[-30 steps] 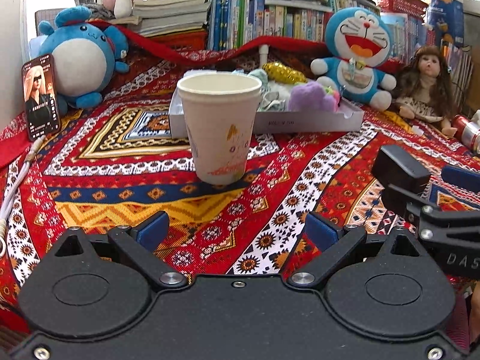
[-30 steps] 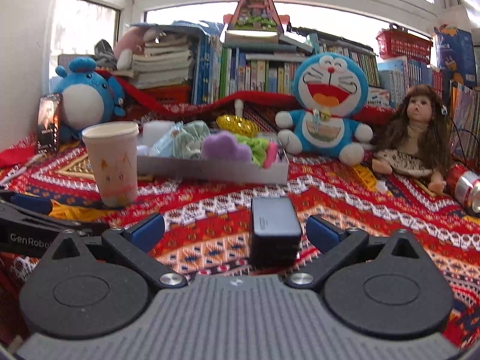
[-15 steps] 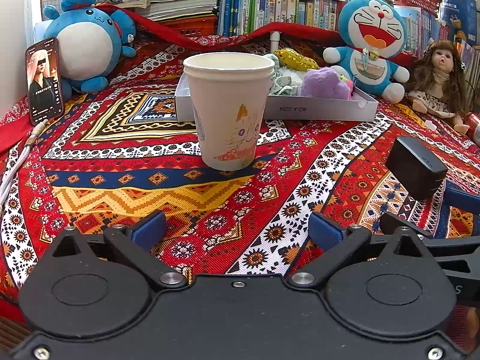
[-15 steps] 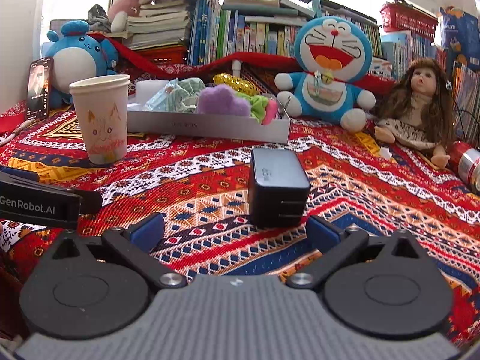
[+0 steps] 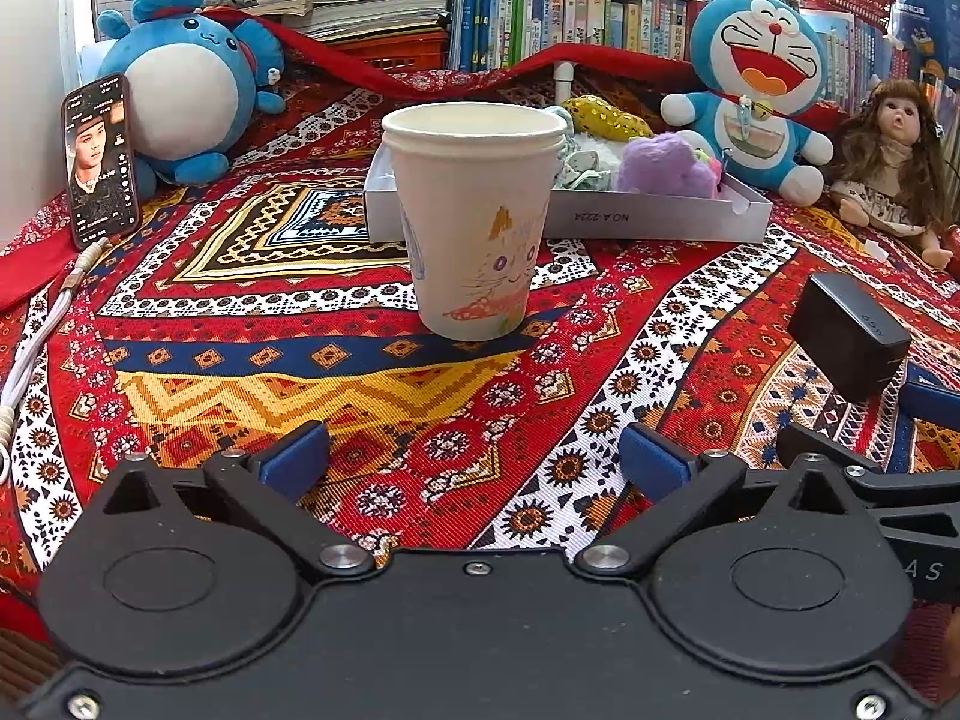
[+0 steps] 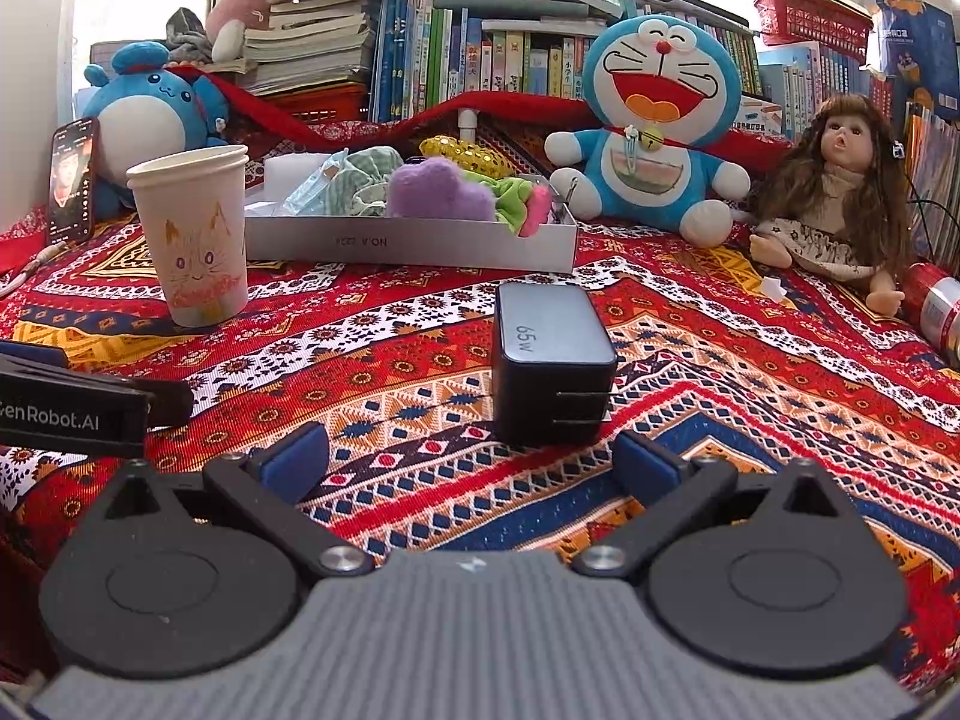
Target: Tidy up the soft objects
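A shallow white box [image 6: 414, 246] on the patterned cloth holds soft things: a purple plush [image 6: 438, 195], green and pink cloth pieces [image 6: 516, 204] and a pale checked cloth [image 6: 354, 180]. The box shows in the left wrist view [image 5: 660, 216] behind a paper cup [image 5: 474, 222]. My left gripper [image 5: 474, 459] is open and empty, low over the cloth in front of the cup. My right gripper [image 6: 468, 456] is open and empty, just short of a black 65W charger [image 6: 549, 372].
A blue round plush [image 5: 180, 102], a Doraemon plush [image 6: 654, 120] and a long-haired doll [image 6: 840, 192] sit along the back, before shelves of books. A phone [image 5: 102, 159] leans at the left with a white cable [image 5: 36, 336]. A red can [image 6: 936, 306] lies at right.
Both grippers have drawn back and lowered toward the near edge; the cup and the charger now sit farther ahead. Both stay open. Nothing on the cloth has moved.
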Demonstrator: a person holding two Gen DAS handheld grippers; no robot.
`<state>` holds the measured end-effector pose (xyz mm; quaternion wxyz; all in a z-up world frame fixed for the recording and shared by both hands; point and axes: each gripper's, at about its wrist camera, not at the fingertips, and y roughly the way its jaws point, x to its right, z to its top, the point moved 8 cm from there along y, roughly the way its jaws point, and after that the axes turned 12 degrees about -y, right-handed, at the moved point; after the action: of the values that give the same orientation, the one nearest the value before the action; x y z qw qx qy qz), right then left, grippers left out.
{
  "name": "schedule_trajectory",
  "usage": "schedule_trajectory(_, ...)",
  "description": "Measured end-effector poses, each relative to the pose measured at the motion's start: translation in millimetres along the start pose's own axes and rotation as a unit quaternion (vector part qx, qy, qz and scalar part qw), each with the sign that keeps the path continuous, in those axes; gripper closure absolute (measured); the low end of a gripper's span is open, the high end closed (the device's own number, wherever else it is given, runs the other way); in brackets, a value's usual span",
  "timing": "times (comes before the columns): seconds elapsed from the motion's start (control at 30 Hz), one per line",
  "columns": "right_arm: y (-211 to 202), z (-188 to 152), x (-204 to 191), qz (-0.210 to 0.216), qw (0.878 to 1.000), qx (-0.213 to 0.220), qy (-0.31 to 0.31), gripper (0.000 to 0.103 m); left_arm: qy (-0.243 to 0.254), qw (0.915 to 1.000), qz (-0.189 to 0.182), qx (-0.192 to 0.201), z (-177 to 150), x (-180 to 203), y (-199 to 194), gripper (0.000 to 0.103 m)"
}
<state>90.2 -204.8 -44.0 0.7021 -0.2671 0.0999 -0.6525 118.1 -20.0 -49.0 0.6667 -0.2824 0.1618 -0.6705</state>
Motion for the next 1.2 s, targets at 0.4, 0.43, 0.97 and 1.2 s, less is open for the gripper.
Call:
schedule_trajectory(0.4, 2.1, 0.0, 0.7, 0.007, 1.000, -0.006, -0.001, 0.000, 0.000, 1.0000, 0.002, 0.002, -0.4, -0.2, 0.7, 0.000)
schedule_trajectory(0.43, 2.4, 0.0, 0.7, 0.007, 1.000, -0.007, -0.001, 0.000, -0.001, 1.0000, 0.003, 0.002, -0.4, -0.2, 0.8, 0.000)
schedule_trajectory(0.97, 4.7, 0.6, 1.1, 0.016, 1.000, -0.018, -0.001, 0.000, 0.001, 1.0000, 0.004, 0.002, -0.5, 0.4, 1.1, 0.000)
schedule_trajectory(1.2, 4.7, 0.4, 1.3, 0.016, 1.000, -0.018, -0.001, 0.000, 0.001, 1.0000, 0.005, 0.003, -0.8, 0.3, 0.9, 0.000)
